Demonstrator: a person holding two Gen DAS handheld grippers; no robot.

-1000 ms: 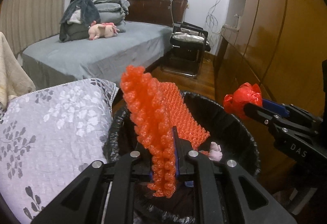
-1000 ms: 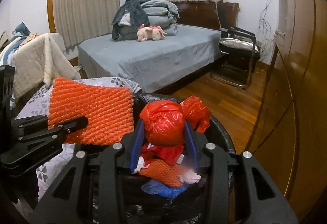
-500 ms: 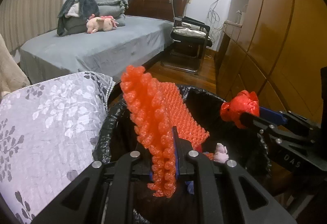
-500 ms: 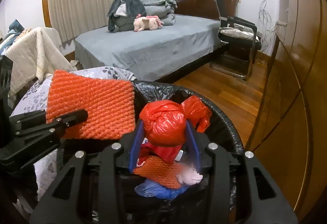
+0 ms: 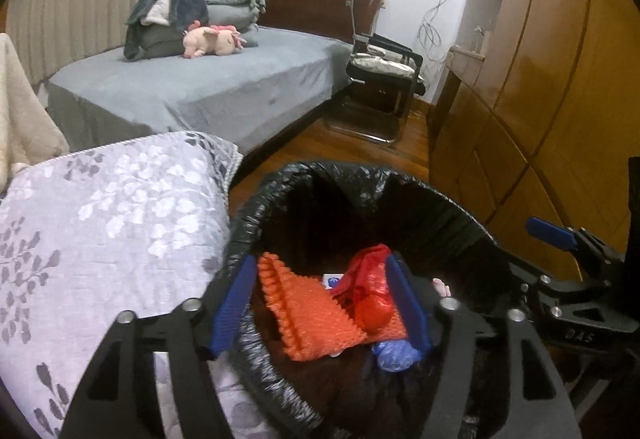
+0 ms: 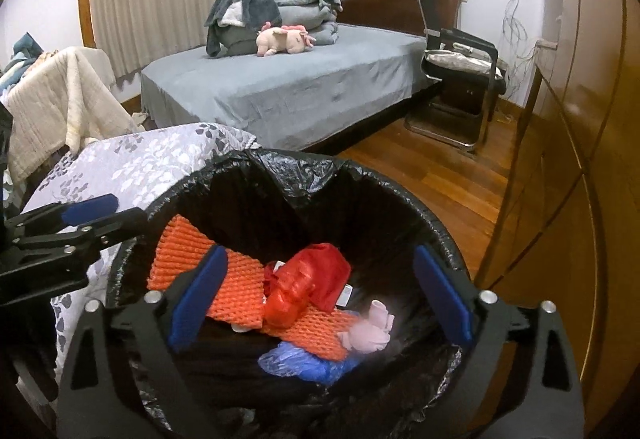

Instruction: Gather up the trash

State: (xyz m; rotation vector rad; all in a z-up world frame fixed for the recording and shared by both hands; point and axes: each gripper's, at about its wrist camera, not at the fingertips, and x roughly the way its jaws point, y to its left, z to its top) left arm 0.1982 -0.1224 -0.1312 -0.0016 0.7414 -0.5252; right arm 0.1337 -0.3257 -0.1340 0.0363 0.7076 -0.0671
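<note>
Orange foam netting (image 6: 240, 279) and a red bag (image 6: 308, 285) are seen inside the black-lined bin (image 6: 280, 175); both the left claw (image 5: 324, 303) and right claw (image 6: 320, 299) are opening, with nothing gripped.

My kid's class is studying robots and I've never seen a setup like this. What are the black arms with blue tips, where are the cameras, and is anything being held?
There is no robot: a person holds a hand-held claw in each hand, and each carries a wide-angle camera looking along its two fingers. One picture is from the left claw, the other from the right claw. Both hang over a bin lined with a black bag. Both claws' jaws are opening, gripping nothing. Inside the bin lie an orange foam net, a red plastic bag, a blue scrap and something pink. Behind are a patterned quilt and a bed.
</note>
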